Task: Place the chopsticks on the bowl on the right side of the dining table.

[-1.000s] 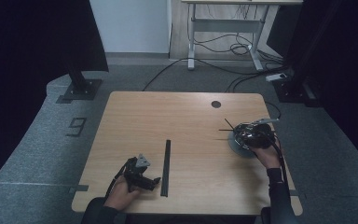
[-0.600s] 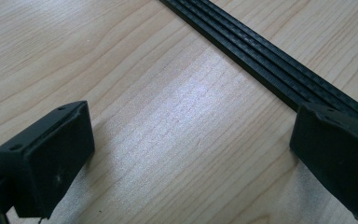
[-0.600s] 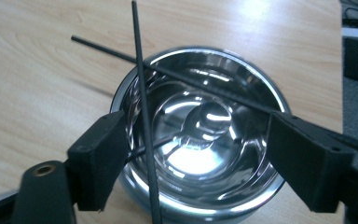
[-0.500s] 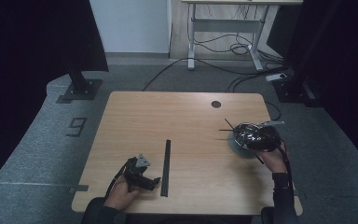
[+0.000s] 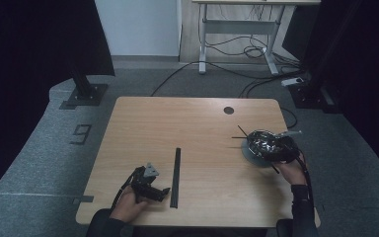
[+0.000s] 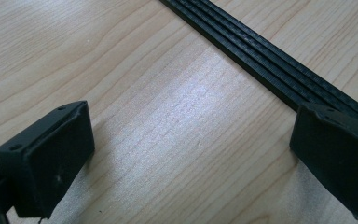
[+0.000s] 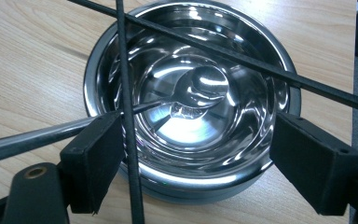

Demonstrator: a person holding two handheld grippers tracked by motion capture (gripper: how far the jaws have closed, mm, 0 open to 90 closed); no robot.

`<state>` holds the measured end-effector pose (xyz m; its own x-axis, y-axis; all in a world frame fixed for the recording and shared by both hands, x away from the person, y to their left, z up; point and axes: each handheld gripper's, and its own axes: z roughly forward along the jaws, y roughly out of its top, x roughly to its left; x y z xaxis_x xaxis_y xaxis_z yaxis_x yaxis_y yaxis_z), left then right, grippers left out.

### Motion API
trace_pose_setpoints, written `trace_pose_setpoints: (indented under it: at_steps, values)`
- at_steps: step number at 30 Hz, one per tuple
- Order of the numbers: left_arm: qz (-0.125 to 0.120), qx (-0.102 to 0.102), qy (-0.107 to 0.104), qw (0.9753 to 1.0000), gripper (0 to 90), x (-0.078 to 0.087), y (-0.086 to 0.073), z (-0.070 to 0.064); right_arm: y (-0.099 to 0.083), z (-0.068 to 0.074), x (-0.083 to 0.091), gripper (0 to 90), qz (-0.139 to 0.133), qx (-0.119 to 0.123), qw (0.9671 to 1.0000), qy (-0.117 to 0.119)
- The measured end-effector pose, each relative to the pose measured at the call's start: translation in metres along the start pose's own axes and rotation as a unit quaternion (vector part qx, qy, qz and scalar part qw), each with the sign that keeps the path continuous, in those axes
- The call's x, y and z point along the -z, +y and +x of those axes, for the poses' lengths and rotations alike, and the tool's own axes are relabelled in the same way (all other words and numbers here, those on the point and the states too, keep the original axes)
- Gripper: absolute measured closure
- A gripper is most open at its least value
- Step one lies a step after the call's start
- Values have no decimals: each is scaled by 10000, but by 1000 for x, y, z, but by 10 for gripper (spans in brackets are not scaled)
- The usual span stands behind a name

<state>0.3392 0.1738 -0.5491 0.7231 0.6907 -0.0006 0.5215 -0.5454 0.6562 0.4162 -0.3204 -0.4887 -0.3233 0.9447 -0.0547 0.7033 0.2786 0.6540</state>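
The steel bowl [image 7: 191, 102] is seen at the right of the wooden table [image 5: 187, 123], with a spoon [image 7: 186, 100] lying in it and two thin black sticks [image 7: 128, 116] laid across its rim. The right gripper [image 7: 196, 163] is held just above the near rim, jaws spread wide with nothing gripped. The left gripper [image 6: 186, 154] is rested near the front left, jaws likewise wide apart and empty, beside a flat black strip [image 6: 270, 65]. The bowl is judged light, rigid and slippery; it is best pinched at the rim.
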Motion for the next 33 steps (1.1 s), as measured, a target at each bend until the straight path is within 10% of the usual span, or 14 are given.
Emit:
trace_pose_setpoints:
  at_steps: [33]
  values:
    - [0, -3, 0, 10000, 0, 0, 0, 0, -14, -35, 4, 192, -47, -378, 9986, -363]
